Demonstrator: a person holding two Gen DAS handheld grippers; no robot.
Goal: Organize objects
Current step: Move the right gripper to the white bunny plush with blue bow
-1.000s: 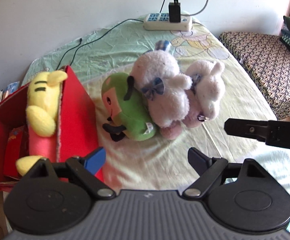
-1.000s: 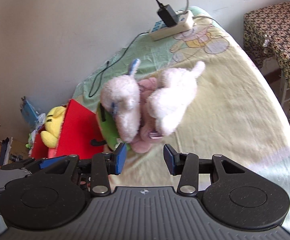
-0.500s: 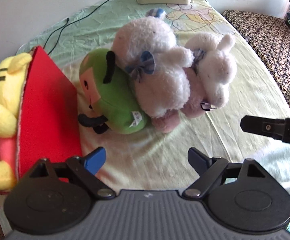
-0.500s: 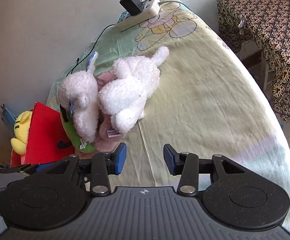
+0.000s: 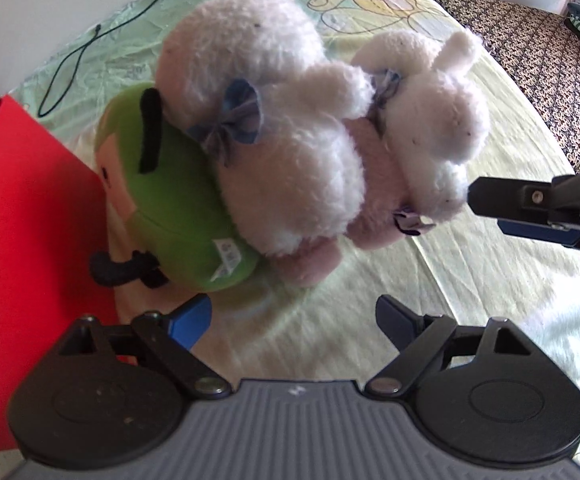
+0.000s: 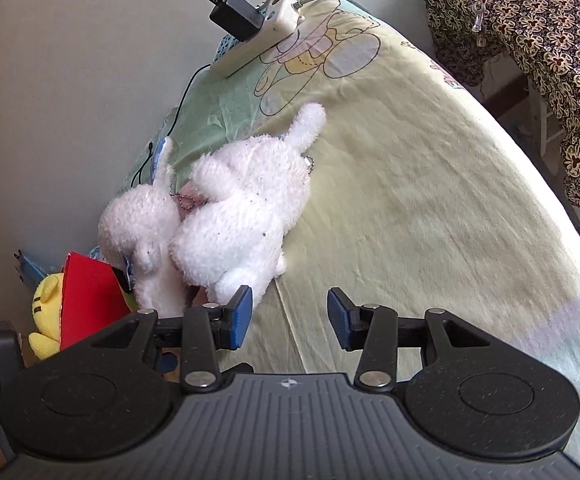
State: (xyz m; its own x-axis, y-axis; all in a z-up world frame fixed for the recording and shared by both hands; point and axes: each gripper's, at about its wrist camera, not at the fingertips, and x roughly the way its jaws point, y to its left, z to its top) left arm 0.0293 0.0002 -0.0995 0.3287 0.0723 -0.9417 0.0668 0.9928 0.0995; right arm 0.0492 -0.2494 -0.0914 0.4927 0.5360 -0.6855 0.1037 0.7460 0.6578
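A pile of plush toys lies on the yellow-green sheet (image 5: 470,280). A green plush (image 5: 170,200) leans beside the red box (image 5: 30,240). On it rests a big white plush with a blue bow (image 5: 282,140), and a smaller white rabbit (image 5: 438,136) lies over a pink plush (image 5: 374,208). My left gripper (image 5: 294,320) is open and empty, just short of the pile. My right gripper (image 6: 288,316) is open too, its left finger beside the white rabbit (image 6: 246,216). In the left wrist view the right gripper (image 5: 490,212) comes in from the right, almost touching the rabbit.
A yellow plush (image 6: 48,312) sits in the red box (image 6: 90,296). A power strip (image 6: 258,44) with a black charger (image 6: 236,16) lies at the far end by the wall, and a thin cable (image 5: 74,60) trails over the sheet. Patterned cloth-covered furniture (image 6: 530,40) stands to the right.
Both grippers have moved in toward the plush pile, which now looks much larger. The right gripper's tip has closed in on the white rabbit. Both stay open.
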